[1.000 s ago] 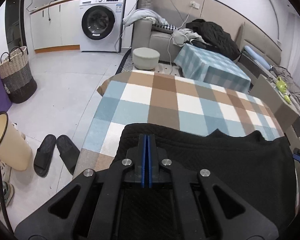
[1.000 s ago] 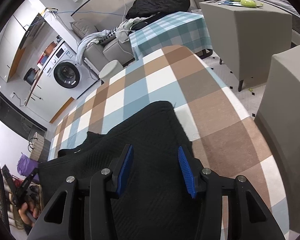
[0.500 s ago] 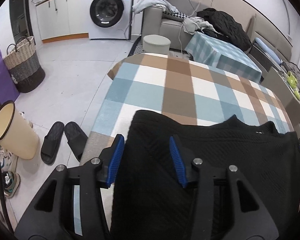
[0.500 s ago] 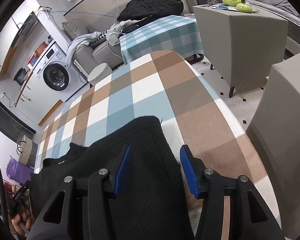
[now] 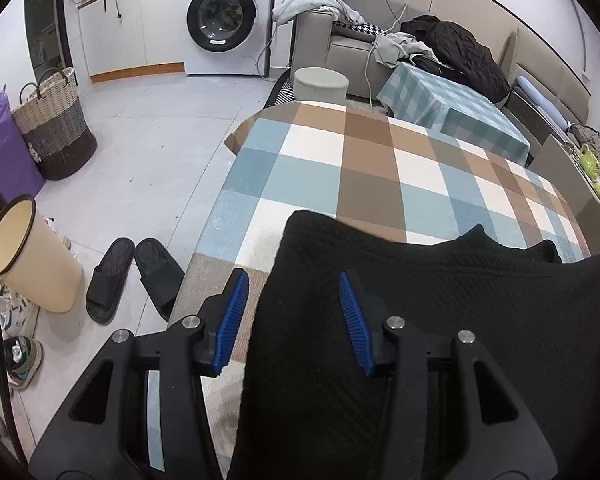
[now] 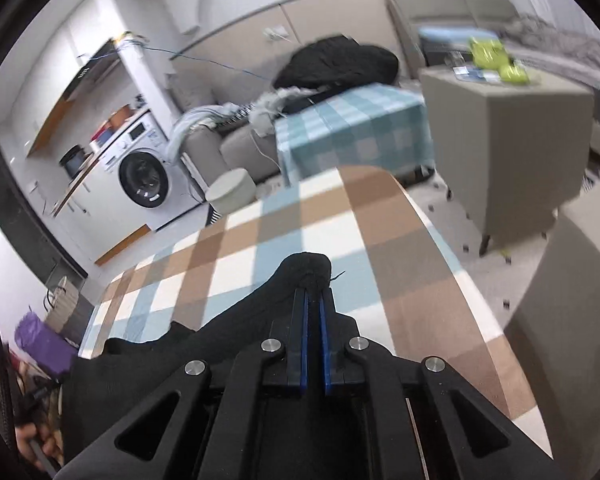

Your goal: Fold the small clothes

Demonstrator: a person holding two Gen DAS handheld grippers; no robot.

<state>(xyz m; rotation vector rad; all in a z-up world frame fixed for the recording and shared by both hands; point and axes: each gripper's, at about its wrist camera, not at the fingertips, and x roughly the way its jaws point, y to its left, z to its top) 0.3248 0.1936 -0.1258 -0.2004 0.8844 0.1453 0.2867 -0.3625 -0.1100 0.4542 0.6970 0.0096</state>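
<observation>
A black knitted garment (image 5: pixel 440 320) lies on the near part of a worktop (image 5: pixel 360 168) covered in brown, blue and white checks. Its long axis runs across the worktop from one claw to the other, and its notched edge faces the far end of the worktop.

The left claw (image 5: pixel 292 316) stands released, its blue pads apart and pressing on nothing; the garment's left edge lies between and under them. The right claw (image 6: pixel 313 320) has just closed and is clenched on the garment's right corner, which bunches into a small peak just ahead of the pads.

Beyond the worktop stand a round grey stool (image 5: pixel 320 84), a washing machine (image 5: pixel 228 20) and a second table in a teal check cloth (image 5: pixel 452 108) with dark clothing heaped behind it. On the floor to the left are black slippers (image 5: pixel 136 272), a cream bin (image 5: pixel 28 256) and a woven basket (image 5: pixel 52 124). The far half of the worktop is bare cloth.
</observation>
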